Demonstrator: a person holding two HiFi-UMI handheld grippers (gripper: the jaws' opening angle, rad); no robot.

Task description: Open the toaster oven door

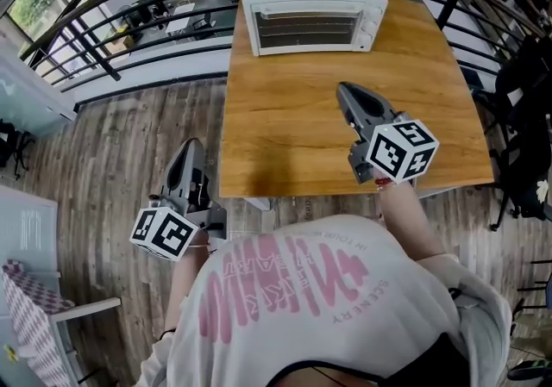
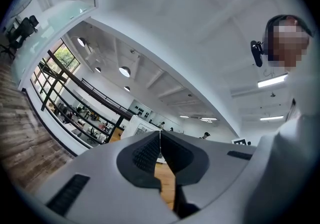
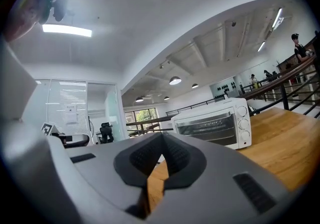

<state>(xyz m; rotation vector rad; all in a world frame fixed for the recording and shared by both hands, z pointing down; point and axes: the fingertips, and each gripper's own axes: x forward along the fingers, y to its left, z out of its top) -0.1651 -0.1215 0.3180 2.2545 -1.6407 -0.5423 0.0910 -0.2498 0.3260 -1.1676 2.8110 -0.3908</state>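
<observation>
Over the middle of the wooden table (image 1: 285, 131), at about two o'clock from my body, my right gripper (image 1: 342, 86) points toward twelve o'clock. Its jaws are pressed together with nothing between them. My left gripper (image 1: 195, 142) hangs at eight o'clock, off the table and above the plank floor, and it too is closed and empty.

I judge this to be the approach: the toaster oven (image 1: 312, 8) stands well apart from both tools and is untouched. Next, the right jaws need to part, reach the door's top edge, where a pale handle bar seems to run, close on it, and pull it toward me and downward.

The oven sits at twelve o'clock, at the table's far edge, facing me. It is a white box with a shut glass door, rack lines showing behind the glass. A column of knobs (image 1: 369, 21) sits at the door's three o'clock side.
</observation>
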